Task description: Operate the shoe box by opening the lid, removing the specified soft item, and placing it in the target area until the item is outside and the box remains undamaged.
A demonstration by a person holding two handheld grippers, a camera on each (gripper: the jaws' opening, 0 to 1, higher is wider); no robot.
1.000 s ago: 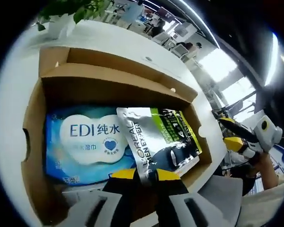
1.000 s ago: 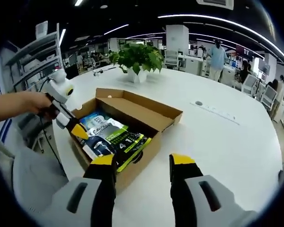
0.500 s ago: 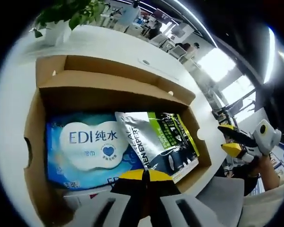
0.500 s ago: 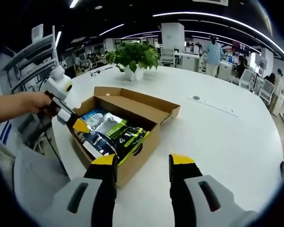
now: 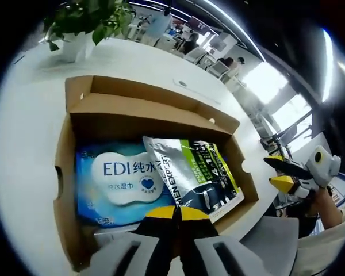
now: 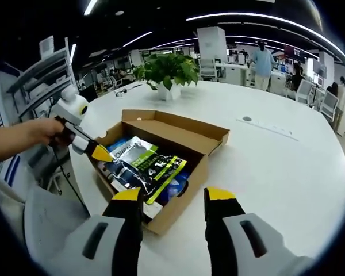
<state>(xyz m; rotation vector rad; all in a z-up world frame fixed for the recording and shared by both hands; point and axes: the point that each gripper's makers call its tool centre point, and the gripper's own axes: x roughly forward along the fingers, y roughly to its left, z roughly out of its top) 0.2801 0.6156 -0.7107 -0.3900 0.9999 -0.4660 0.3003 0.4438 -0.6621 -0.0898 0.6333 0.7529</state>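
**Left gripper pinches the pouch in the open box**

The left gripper (image 5: 175, 211) has its yellow-tipped jaws pressed together on the near edge of the silver-and-green pouch (image 5: 196, 175), which lies inside the open shoe box (image 5: 66, 172), overlapping a blue wet-wipes pack (image 5: 118, 178). The box's lid is folded back flat on the white desk (image 6: 287, 172). In the right gripper view the pouch (image 6: 144, 167) tilts up out of the box. The right gripper (image 6: 173, 198) hovers just beside the box's near corner, its jaws spread and holding nothing. A potted plant (image 6: 167, 72) stands beyond the box.
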